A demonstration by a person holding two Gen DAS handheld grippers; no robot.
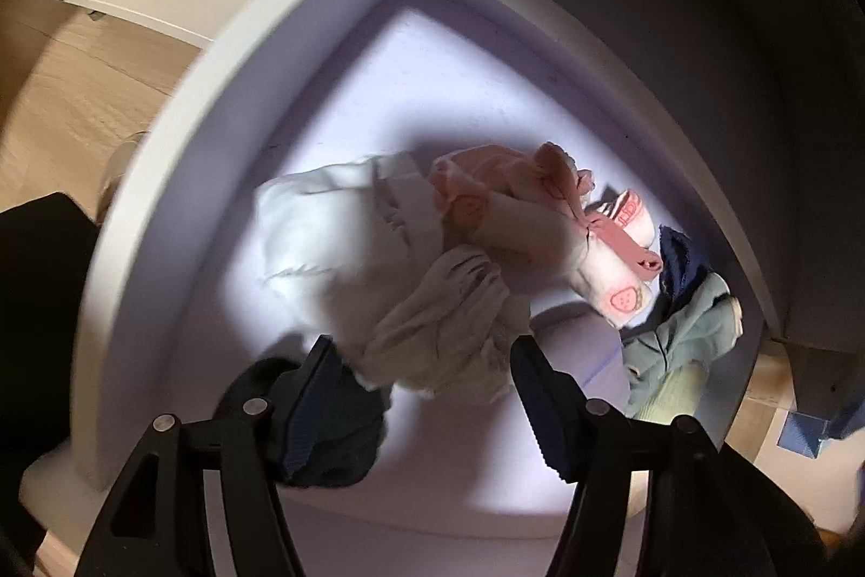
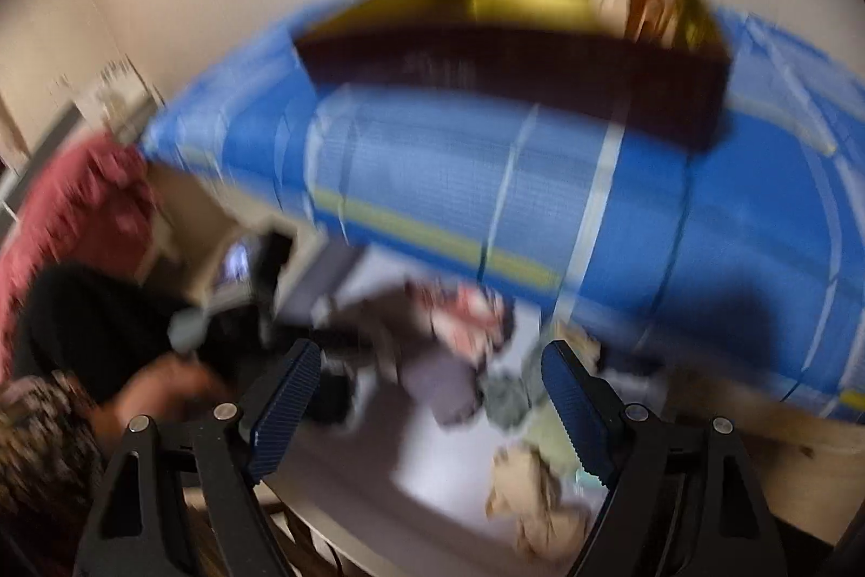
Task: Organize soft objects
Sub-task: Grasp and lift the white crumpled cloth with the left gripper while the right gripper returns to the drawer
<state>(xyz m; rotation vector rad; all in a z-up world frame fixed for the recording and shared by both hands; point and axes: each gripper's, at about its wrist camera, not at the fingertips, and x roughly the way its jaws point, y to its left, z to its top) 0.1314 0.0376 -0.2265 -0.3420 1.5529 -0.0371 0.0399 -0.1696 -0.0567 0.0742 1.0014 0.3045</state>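
In the left wrist view I look down into an open white drawer point(image 1: 178, 177) holding small soft clothes: a white garment point(image 1: 319, 231), a cream ruffled piece point(image 1: 443, 333), a pink piece point(image 1: 497, 193), a white sock with pink print point(image 1: 616, 285), a pale green garment point(image 1: 681, 339) and a dark green piece point(image 1: 335, 436). My left gripper point(image 1: 421, 360) is open just above the cream piece, holding nothing. My right gripper point(image 2: 427, 366) is open and empty; its view is blurred, showing the drawer's clothes point(image 2: 470, 323) below.
A blue striped mattress or bedding point(image 2: 676, 220) with a dark box point(image 2: 513, 74) on it lies beyond the drawer. A wooden floor point(image 1: 81, 90) is at left. The person's hand and dark sleeve point(image 2: 162, 388) are at left.
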